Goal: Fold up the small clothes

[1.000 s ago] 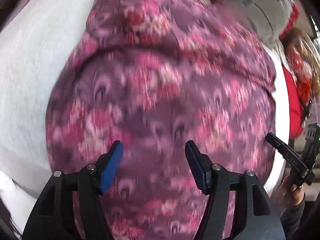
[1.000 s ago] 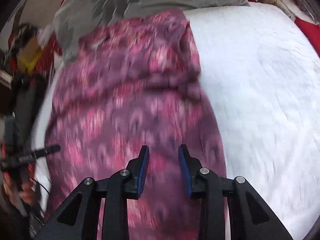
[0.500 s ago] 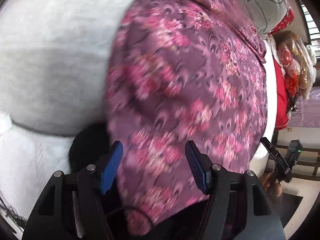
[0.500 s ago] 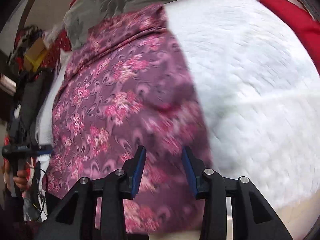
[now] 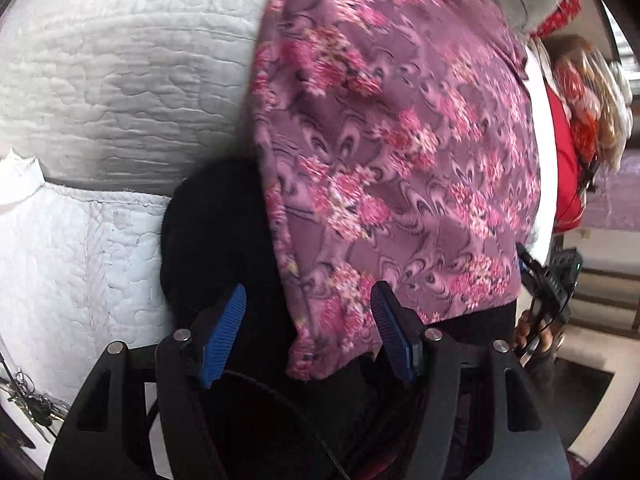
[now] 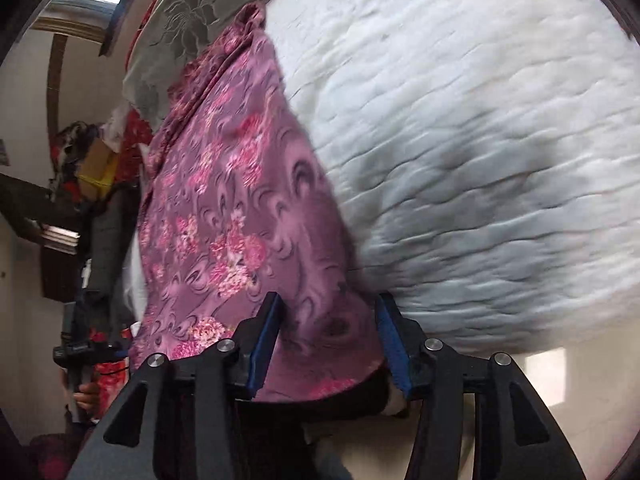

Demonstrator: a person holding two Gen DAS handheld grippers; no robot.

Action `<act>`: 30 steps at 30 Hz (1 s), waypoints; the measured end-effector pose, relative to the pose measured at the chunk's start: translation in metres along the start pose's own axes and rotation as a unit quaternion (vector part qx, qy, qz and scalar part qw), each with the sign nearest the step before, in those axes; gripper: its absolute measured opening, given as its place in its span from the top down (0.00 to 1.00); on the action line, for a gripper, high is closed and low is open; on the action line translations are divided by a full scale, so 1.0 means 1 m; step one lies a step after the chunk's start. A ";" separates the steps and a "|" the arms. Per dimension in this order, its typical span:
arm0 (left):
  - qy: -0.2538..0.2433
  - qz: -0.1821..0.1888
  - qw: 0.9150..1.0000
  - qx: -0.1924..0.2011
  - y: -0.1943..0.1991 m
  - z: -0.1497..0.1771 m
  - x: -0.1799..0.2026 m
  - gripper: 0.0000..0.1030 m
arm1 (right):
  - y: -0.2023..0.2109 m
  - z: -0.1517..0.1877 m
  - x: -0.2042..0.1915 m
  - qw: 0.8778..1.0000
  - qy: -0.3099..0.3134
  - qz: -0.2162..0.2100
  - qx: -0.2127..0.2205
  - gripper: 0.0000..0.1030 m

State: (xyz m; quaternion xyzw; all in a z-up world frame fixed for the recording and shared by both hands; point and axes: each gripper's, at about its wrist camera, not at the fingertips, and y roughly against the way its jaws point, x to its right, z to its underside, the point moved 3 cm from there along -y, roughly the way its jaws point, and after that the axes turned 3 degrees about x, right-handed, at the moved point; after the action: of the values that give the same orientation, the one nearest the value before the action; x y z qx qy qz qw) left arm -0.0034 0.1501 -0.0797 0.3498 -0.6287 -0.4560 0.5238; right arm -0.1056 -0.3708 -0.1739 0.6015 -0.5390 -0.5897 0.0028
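A purple garment with pink flowers (image 5: 400, 152) lies stretched along a white quilted bed (image 5: 120, 80), its near hem hanging over the bed's front edge. My left gripper (image 5: 308, 332) is open, its blue pads on either side of the hem's left corner. In the right wrist view the same garment (image 6: 224, 216) runs up the left half, and my right gripper (image 6: 328, 344) is open with the hem's right corner between its pads. Neither gripper is closed on the cloth.
A black cloth (image 5: 216, 240) sits under the garment's near left corner. A grey flowered pillow (image 6: 188, 20) lies at the bed's far end. Red fabric and clutter (image 5: 568, 120) stand beyond the bed. A hand holding the other gripper (image 5: 548, 288) shows at right.
Both grippers have pulled back from above the garment to its near hem at the bed's front edge. The right gripper's jaws have opened wider. The garment lies flatter and more stretched out.
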 end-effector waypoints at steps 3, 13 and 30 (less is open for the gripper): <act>-0.031 -0.026 0.999 0.003 -0.003 0.006 0.012 0.52 | -0.009 0.005 -0.004 0.999 0.015 -0.025 -0.023 0.49; -0.004 0.098 0.994 0.042 0.026 -0.005 0.013 0.95 | 0.027 0.011 -0.058 0.991 0.095 -0.097 0.002 0.95; 0.091 0.246 0.950 0.170 0.084 -0.098 -0.010 0.95 | 0.053 -0.094 -0.133 0.974 0.068 -0.169 0.132 0.95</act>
State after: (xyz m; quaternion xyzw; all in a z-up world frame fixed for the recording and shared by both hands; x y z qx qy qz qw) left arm 0.0975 0.1676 -0.0004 0.3082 -0.7131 -0.1651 0.6076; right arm -0.0362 -0.3659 -0.0172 0.7175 -0.5010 -0.4634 -0.1399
